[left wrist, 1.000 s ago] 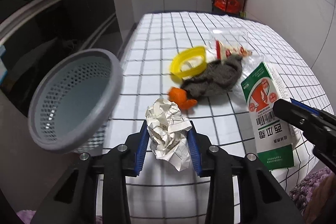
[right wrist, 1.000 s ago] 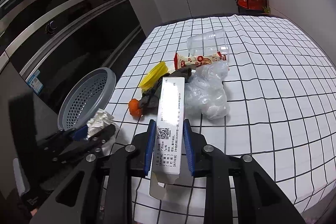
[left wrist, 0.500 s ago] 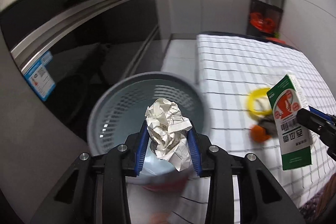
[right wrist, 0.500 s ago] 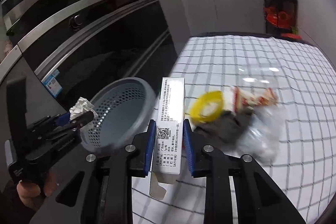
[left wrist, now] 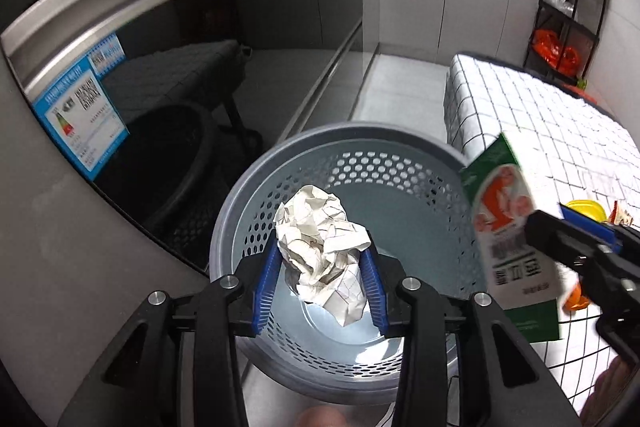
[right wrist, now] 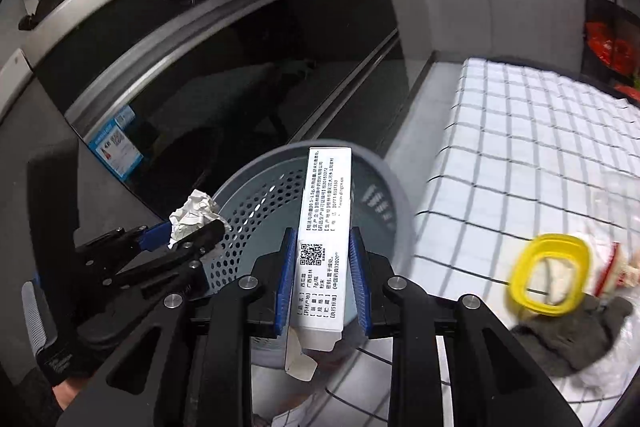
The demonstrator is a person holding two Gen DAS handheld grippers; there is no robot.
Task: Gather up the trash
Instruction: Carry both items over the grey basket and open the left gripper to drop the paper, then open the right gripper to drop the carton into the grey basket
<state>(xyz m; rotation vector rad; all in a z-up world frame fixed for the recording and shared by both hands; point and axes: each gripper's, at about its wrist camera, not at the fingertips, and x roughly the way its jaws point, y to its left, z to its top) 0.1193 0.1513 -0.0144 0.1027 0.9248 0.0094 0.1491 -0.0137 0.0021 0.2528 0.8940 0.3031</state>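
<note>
My left gripper point(left wrist: 320, 259) is shut on a crumpled paper ball point(left wrist: 324, 247) and holds it over the open grey perforated basket point(left wrist: 344, 163). My right gripper point(right wrist: 322, 259) is shut on a green and white carton box point(right wrist: 324, 239), also above the basket point(right wrist: 256, 211). The box shows in the left wrist view point(left wrist: 508, 235) at the basket's right rim, with the right gripper point(left wrist: 560, 239) on it. The left gripper point(right wrist: 188, 235) and paper ball point(right wrist: 192, 213) show at the basket's left rim in the right wrist view.
The checked tablecloth table point(right wrist: 520, 155) lies to the right, with a yellow ring point(right wrist: 548, 275), a grey cloth point(right wrist: 568, 331), a snack wrapper point(right wrist: 616, 267) and clear plastic. Dark oven fronts point(left wrist: 160, 75) stand to the left. A black shelf rack point(left wrist: 568, 7) is at the far right.
Both grippers have swung left from the table to over the basket, carrying the paper ball and the box. The basket now sits directly under both.
</note>
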